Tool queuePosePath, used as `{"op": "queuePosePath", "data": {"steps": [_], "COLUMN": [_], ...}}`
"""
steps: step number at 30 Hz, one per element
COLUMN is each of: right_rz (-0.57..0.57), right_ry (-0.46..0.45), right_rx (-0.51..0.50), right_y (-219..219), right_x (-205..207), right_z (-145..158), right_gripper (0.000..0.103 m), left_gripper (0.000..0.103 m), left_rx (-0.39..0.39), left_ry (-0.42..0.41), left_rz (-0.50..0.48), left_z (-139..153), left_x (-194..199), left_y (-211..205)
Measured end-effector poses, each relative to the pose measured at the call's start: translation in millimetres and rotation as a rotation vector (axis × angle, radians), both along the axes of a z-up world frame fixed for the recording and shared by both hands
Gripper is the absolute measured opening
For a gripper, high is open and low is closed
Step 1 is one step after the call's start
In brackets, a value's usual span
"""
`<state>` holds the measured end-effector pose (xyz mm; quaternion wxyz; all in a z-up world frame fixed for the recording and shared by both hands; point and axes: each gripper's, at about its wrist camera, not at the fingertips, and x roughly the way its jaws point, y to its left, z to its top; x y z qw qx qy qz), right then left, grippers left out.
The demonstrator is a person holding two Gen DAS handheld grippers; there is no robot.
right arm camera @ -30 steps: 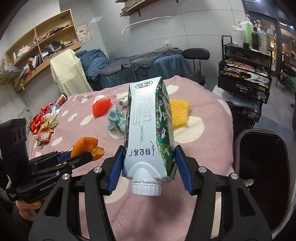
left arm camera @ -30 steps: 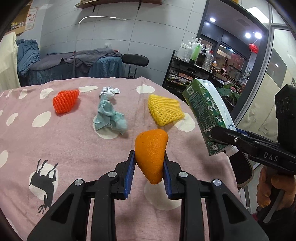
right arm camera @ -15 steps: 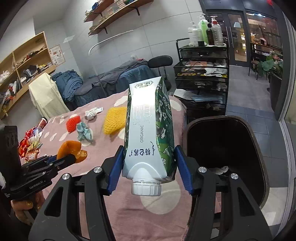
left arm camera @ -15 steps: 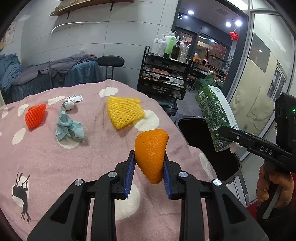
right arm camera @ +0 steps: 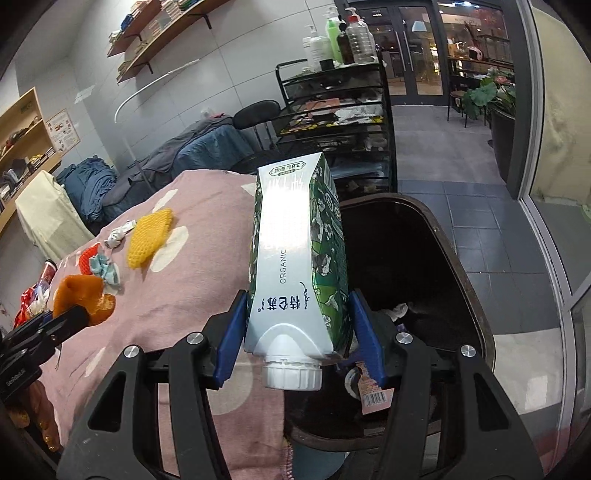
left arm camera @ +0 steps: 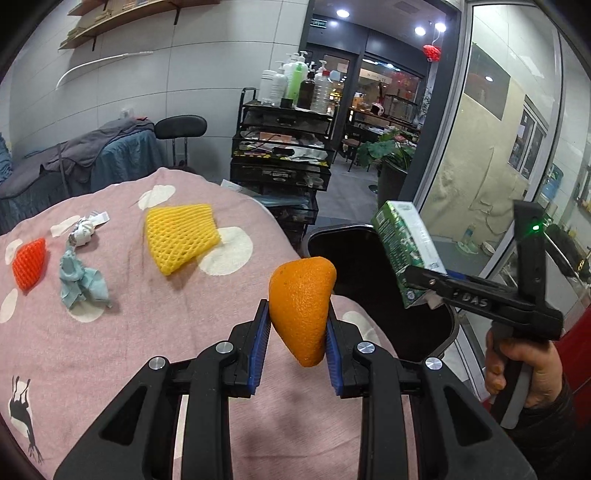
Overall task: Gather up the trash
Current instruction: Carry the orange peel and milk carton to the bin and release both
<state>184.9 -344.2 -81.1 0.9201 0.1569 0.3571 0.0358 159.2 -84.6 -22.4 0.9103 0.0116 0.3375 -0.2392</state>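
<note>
Trash partly binned: wrappers lying in bin [right arm camera: 443, 236]. Right gripper [right arm camera: 295, 332] clamping milk carton [right arm camera: 299, 251] over bin's near edge. Left gripper [left arm camera: 295, 347] pinching orange peel [left arm camera: 301, 306]; bin just beyond. Yellow net [left arm camera: 179, 236], red net [left arm camera: 29, 262], blue rag [left arm camera: 79, 280], wrapper [left arm camera: 85, 230] waiting ahead-left.

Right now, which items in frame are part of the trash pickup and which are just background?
Job items:
- orange peel, clamped in the left hand-held gripper
- milk carton, clamped in the right hand-held gripper
- black bin
- yellow foam net, red foam net, crumpled wrapper, blue rag

Background:
- black cart with bottles
- stool
- wall shelves
</note>
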Motion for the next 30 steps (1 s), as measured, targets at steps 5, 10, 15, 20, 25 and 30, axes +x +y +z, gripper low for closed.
{"op": "queuePosePath", "data": {"steps": [5,10,15,20,25,30], "right_rz": [-0.049,-0.075,-0.100,-0.142,-0.206,-0.266], "right_ry": [0.075,0.114,0.107,0.065,0.012,-0.034], "right_rx": [0.008,0.013,0.025,0.030,0.027,0.027], "right_y": [-17,-23,-29,-37,-50,-64], "right_x": [13,19,13,2,-10,-21], "right_z": [-25,-43,-48,-40,-27,-13], "right_gripper": [0.056,0.061,0.071,0.075,0.080,0.081], "left_gripper": [0.028,0.028,0.028,0.028,0.028,0.028], "left_rx": [0.010,0.015,0.017,0.009,0.008,0.036], "left_ry": [-0.003,0.004,0.015,0.037,0.052,0.063], "left_rz": [-0.034,-0.064,-0.085,-0.110,-0.143,-0.186], "left_z": [2,0,-1,-2,-2,-4], "left_x": [3,8,11,20,28,37], "left_y": [-16,-29,-40,-54,-74,-101]}}
